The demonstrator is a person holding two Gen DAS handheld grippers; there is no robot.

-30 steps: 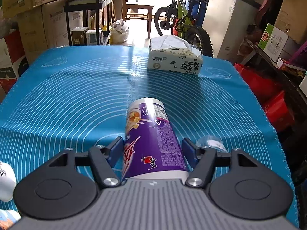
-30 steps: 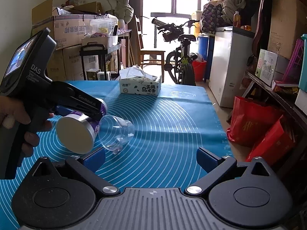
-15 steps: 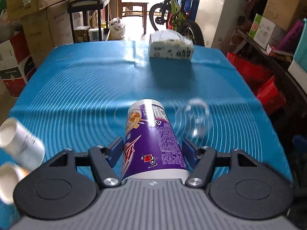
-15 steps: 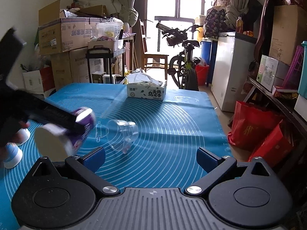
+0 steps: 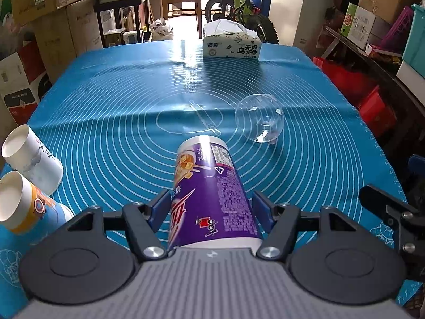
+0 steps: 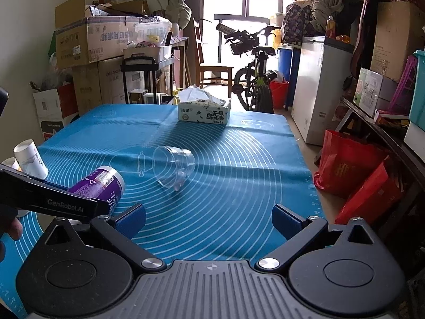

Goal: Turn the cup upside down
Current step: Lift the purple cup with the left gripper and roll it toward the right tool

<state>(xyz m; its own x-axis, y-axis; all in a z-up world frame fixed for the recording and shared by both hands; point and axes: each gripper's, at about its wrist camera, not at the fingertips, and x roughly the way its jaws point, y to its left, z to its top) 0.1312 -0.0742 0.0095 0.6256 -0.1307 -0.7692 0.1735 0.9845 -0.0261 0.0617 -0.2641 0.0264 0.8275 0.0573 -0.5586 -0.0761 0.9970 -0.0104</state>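
Note:
My left gripper (image 5: 211, 207) is shut on a purple paper cup (image 5: 209, 194) and holds it lying along the fingers above the blue mat (image 5: 119, 111). The same cup shows in the right wrist view (image 6: 101, 183) at the left. A clear plastic cup (image 5: 259, 121) lies on its side on the mat ahead and to the right of it; it shows in the right wrist view (image 6: 172, 164) too. My right gripper (image 6: 208, 222) is open and empty, low over the mat's near edge.
Two white paper cups (image 5: 32, 159) (image 5: 24, 202) lie at the mat's left edge. A tissue box (image 5: 231, 43) stands at the far side. Boxes, a bicycle, a white freezer (image 6: 321, 87) and red bags (image 6: 353, 170) surround the table.
My left gripper has pulled back and to the left with the purple cup, away from the clear cup. The clear cup has stayed on its side. My right gripper has hardly moved.

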